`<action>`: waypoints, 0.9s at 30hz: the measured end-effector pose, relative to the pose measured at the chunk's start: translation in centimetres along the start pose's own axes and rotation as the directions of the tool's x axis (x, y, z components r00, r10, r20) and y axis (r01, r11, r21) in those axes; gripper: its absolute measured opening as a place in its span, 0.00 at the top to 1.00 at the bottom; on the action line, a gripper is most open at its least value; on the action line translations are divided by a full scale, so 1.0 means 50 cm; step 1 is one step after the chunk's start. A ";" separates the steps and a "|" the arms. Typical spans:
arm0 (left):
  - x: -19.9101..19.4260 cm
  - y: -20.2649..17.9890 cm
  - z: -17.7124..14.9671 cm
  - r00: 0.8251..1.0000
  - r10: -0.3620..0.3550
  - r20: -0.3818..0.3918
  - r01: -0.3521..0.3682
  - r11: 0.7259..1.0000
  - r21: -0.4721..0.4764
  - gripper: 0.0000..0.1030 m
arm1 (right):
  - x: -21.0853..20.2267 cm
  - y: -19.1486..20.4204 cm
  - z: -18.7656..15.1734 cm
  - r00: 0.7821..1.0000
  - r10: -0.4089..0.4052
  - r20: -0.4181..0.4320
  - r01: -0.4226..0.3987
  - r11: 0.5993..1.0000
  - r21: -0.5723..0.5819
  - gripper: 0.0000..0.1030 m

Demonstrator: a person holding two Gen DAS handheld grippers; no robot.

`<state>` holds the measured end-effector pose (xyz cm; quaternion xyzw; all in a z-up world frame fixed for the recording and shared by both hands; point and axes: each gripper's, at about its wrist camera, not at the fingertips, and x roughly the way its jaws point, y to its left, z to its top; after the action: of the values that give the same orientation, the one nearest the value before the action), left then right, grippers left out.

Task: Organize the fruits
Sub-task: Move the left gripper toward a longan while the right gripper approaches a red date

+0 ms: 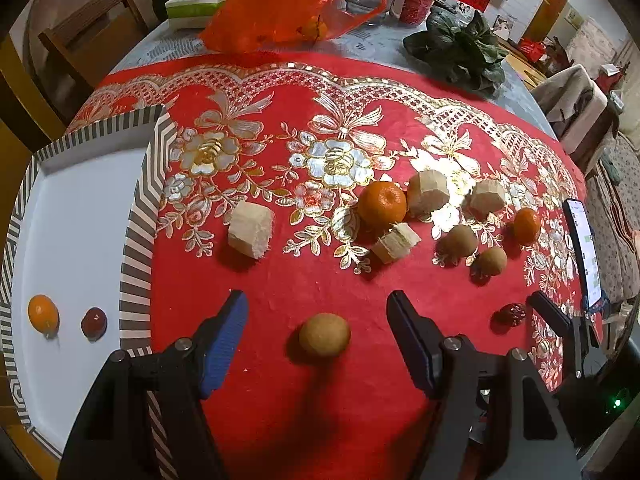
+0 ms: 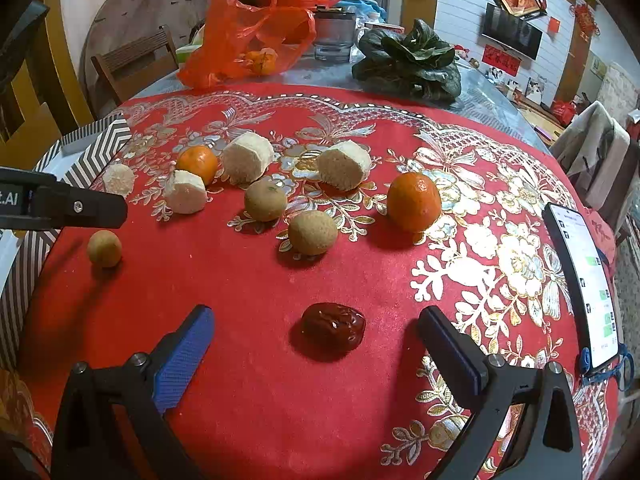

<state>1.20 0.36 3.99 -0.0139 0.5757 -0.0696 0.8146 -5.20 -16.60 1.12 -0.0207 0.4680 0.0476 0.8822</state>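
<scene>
My left gripper (image 1: 316, 300) stands open over the red cloth, and a tan longan (image 1: 324, 334) lies between its fingers, untouched. To its left a striped paper tray (image 1: 136, 232) holds a small orange (image 1: 43, 313) and a red date (image 1: 94, 321). My right gripper (image 2: 316, 314) is open wide, with a dark red date (image 2: 333, 327) lying loose between its fingers. Farther out lie two longans (image 2: 313, 232), oranges (image 2: 414, 201) and pale sugarcane chunks (image 2: 248, 157). The left gripper's finger (image 2: 76, 208) shows at the left edge of the right wrist view.
A phone (image 2: 582, 284) lies at the cloth's right edge. At the back of the table are an orange plastic bag (image 2: 248, 28), leafy greens (image 2: 412, 60), a glass jar (image 2: 334, 36) and a mug (image 1: 416, 6). Wooden chairs (image 2: 132, 60) stand behind.
</scene>
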 end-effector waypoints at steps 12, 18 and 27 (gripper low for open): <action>0.003 -0.012 0.000 1.000 0.001 0.004 -0.001 1.000 -0.021 0.31 | -0.001 0.000 -0.001 1.000 -0.001 0.000 0.001 1.000 -0.001 0.00; 0.005 0.002 0.000 1.000 0.026 0.003 -0.025 0.998 -0.054 0.31 | -0.001 0.001 -0.001 1.000 -0.001 0.000 0.001 1.000 -0.001 0.00; -0.003 0.034 -0.010 0.998 0.063 0.006 -0.062 0.993 -0.098 0.31 | -0.001 0.000 -0.001 1.000 -0.002 0.000 0.002 1.000 -0.001 0.00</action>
<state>0.84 2.11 3.78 -0.0359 0.5747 -0.0158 0.8174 -5.25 -16.58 1.15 -0.0215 0.4679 0.0471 0.8823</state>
